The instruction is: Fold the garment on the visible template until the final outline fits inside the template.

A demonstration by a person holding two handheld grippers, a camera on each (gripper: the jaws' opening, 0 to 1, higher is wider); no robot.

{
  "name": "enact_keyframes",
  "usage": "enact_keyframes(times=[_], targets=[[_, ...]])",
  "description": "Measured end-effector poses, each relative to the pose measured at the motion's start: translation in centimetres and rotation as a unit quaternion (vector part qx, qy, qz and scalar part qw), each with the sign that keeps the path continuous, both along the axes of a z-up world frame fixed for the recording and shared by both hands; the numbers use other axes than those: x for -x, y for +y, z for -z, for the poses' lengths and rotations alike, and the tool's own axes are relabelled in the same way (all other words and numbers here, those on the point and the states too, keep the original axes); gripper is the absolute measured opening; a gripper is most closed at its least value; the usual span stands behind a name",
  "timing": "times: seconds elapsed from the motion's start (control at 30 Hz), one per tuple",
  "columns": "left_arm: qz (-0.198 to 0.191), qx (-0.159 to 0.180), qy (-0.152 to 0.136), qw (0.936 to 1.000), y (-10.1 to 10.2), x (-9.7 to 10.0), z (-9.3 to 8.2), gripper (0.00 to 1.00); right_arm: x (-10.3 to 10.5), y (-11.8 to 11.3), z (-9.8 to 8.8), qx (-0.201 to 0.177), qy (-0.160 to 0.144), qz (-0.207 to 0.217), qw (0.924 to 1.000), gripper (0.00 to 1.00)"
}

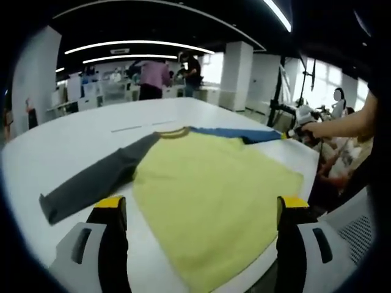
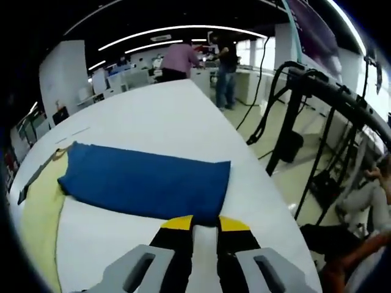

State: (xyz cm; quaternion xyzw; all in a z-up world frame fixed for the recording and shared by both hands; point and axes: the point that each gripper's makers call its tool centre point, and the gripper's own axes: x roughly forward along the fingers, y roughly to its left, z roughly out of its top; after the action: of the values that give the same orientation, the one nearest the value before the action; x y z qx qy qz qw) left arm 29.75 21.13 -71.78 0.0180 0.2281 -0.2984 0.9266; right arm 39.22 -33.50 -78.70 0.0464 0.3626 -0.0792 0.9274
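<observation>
Garment (image 1: 208, 189) lies flat on the bench (image 1: 91, 131); my right gripper (image 2: 204, 224) pinches its blue sleeve (image 2: 143, 180) cuff at 6 o'clock; my left gripper (image 1: 201, 210) hangs wide, empty. Pulling too fast could drag the body askew, I judge.

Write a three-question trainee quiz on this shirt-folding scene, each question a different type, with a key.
1. True or false: the right gripper has its jaws closed at the edge of the blue sleeve.
2. Multiple choice: what colour is the shirt's body? A) red B) yellow-green C) white
3. Fill in: the left gripper hovers with its jaws ____ over the shirt on the white table, the grey sleeve lying stretched out beside it.

Key: 1 true; 2 B; 3 open.
</observation>
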Motion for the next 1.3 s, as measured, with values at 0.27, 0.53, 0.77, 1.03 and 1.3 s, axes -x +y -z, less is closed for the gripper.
enact_keyframes(times=[0.27, 0.53, 0.77, 1.03, 1.3], targets=[[0.003, -0.003, 0.003, 1.0, 0.0, 0.2, 0.1, 0.99, -1.2, -2.1, 0.9, -0.005, 0.003, 0.007, 1.0, 0.04], [0.002, -0.004, 0.003, 1.0, 0.1, 0.3, 0.2, 0.99, -1.9, -3.0, 0.6, -0.003, -0.009, 0.008, 0.9999, 0.0], [0.0, -0.003, 0.003, 1.0, 0.2, 0.3, 0.2, 0.99, -1.8, -1.7, -0.2, 0.0, -0.017, 0.004, 0.9998, 0.0], [-0.002, -0.006, -0.003, 1.0, 0.3, 0.1, 0.1, 0.99, -2.5, -1.5, -1.4, -0.003, -0.04, 0.0, 0.9992, 0.0], [-0.003, -0.01, -0.006, 0.9999, 0.5, 0.0, 0.0, 0.99, -3.8, -0.1, -3.1, -0.019, -0.072, -0.011, 0.9971, 0.0]])
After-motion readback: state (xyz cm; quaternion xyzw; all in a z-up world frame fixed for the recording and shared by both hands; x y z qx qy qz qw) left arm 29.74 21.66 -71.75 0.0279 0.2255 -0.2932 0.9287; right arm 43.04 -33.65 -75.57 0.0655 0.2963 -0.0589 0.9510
